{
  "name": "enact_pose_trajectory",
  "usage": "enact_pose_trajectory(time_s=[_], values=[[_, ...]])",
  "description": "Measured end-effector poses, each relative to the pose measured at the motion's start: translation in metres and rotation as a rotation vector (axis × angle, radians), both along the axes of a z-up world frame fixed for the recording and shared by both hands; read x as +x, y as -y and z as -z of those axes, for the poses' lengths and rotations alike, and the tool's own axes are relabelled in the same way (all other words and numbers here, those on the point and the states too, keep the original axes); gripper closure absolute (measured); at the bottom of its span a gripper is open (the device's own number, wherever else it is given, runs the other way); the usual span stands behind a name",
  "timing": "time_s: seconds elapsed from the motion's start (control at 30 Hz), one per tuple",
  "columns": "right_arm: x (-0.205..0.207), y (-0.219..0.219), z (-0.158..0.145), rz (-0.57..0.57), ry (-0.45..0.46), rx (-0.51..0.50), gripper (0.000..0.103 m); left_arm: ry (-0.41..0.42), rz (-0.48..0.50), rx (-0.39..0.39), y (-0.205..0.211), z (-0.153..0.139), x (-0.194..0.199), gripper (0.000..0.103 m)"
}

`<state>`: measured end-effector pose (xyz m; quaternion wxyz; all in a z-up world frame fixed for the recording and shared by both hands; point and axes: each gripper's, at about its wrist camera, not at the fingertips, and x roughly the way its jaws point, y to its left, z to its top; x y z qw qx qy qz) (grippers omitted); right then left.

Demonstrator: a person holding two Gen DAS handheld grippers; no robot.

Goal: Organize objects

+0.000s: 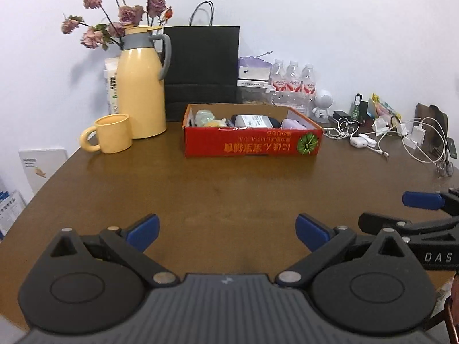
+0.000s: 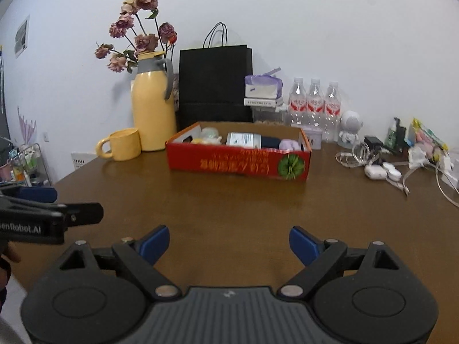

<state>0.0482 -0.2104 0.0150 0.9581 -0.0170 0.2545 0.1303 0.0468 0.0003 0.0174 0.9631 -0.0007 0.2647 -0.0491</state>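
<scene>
Ahead of the tool, the desk (image 1: 229, 189) is brown wood with a dull sheen; the red box (image 1: 252, 144) printed cardboard; the yellow jug (image 1: 140, 91) glossy; the bag (image 1: 202, 71) matt black paper.

Both tongs gape empty — left (image 1: 228, 233), right (image 2: 229, 243).

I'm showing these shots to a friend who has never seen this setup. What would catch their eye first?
Probably the red box, full of small items, at the middle of the brown table. To its left stand a tall yellow jug and a matching yellow mug, with dried roses behind them. To its right lies a tangle of white cables, while both grippers, left and right, hang open and empty over the near edge.
</scene>
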Motion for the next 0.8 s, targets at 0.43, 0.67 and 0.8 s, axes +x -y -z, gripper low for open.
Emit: enact_pose_trajectory(time_s=[0.43,0.67,0.8], values=[[-0.055,-0.008,-0.002,0.050,0.014,-0.002,0.011,-0.078,-0.029,-0.047,-0.006,-0.001,-0.022,0.000],[-0.054,-0.009,0.001,0.034,-0.011,-0.020,0.011,-0.065,-0.037,-0.046,-0.006,-0.002,-0.026,0.000],[-0.054,-0.009,0.000,0.034,-0.012,-0.016,0.011,-0.062,-0.040,-0.041,-0.006,-0.004,-0.027,0.000]])
